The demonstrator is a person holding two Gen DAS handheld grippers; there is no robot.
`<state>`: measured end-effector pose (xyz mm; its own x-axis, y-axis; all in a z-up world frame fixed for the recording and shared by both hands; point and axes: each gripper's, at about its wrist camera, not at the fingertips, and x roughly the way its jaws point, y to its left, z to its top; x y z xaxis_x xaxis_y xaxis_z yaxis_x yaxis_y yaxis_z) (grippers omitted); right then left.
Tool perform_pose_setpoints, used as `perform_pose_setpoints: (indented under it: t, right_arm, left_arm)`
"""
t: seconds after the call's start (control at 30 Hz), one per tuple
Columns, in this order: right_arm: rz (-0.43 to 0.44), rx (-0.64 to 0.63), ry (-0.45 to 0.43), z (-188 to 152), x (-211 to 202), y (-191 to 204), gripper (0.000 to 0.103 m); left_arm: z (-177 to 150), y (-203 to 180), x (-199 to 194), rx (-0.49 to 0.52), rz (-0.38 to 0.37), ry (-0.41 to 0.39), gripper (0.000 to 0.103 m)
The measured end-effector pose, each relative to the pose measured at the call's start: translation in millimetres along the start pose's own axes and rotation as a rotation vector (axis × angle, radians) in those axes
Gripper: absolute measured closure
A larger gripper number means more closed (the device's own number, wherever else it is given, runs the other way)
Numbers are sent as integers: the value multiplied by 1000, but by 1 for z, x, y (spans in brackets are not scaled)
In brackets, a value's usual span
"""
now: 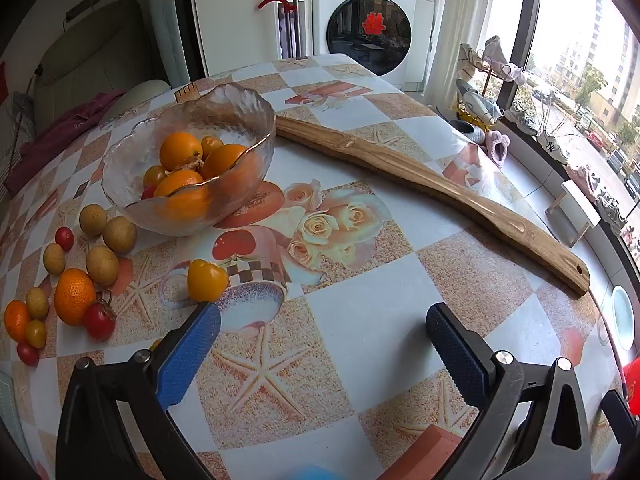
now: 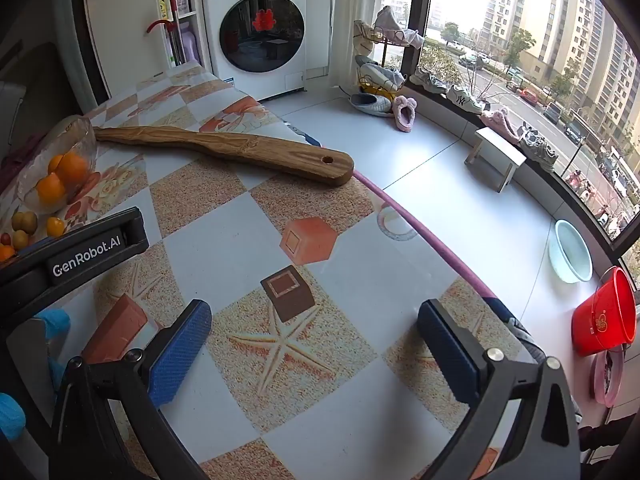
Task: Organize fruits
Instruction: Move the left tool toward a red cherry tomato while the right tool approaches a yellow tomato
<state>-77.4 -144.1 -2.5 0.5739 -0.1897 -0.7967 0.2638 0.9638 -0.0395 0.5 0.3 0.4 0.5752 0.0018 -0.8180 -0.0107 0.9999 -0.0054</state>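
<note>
A glass bowl at the left of the table holds several oranges and small tomatoes. Loose fruit lies in front of it: a yellow tomato, an orange, brown longans and red cherry tomatoes. My left gripper is open and empty above the tablecloth; its left fingertip is just in front of the yellow tomato. My right gripper is open and empty over the table's right side. The bowl and some fruit show far left in the right wrist view.
A long wooden board lies diagonally across the table behind the grippers, also in the right wrist view. The table's pink edge runs on the right. Beyond it are the floor, a red bucket, a basin and a washing machine.
</note>
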Motion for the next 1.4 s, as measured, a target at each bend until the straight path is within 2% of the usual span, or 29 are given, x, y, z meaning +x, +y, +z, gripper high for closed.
perform_pose_setpoints:
  t: [0.03,0.1,0.13,0.27,0.37,0.47,0.57,0.63,0.7,0.83,0.97,1.07,1.4]
  right_arm:
    - [-1,-1,7,1,0,0,0]
    - [-1,-6,47,5,1,1,0]
    - [3,-13,78,7,2,2,0]
    - [45,-73,162,23,11,2,0]
    - [85,-162,246,24,12,5,0]
    - [146,-282,286,17,-9,22,0]
    - [252,-351,296,7,-36,38,0]
    - [318,-365,354,-4,-45,46,0]
    - [338,-367,424,-11,-48,53,0]
    - [311,-348,471,-23,-60,61,0]
    - [293,-309,488,-25,-68,68,0]
    - [274,-291,486,-25,-78,73,0]
    - [239,-222,459,-25,-103,81,0]
  left_arm:
    - [0,-1,-1,14,9,0,0]
    - [2,-2,-5,25,13,67,0]
    - [7,2,-12,18,19,76,0]
    - [-1,30,-75,-75,-18,3,0]
    - [-20,62,-116,-137,-23,25,0]
    - [-44,91,-141,-181,-24,118,0]
    - [-68,115,-163,-203,49,205,0]
    - [-84,125,-166,-215,87,267,0]
    - [-100,133,-164,-220,101,317,0]
    - [-115,144,-166,-213,134,368,0]
    - [-116,156,-168,-262,103,379,0]
    - [-115,161,-164,-243,110,409,0]
    - [-112,179,-167,-206,56,400,0]
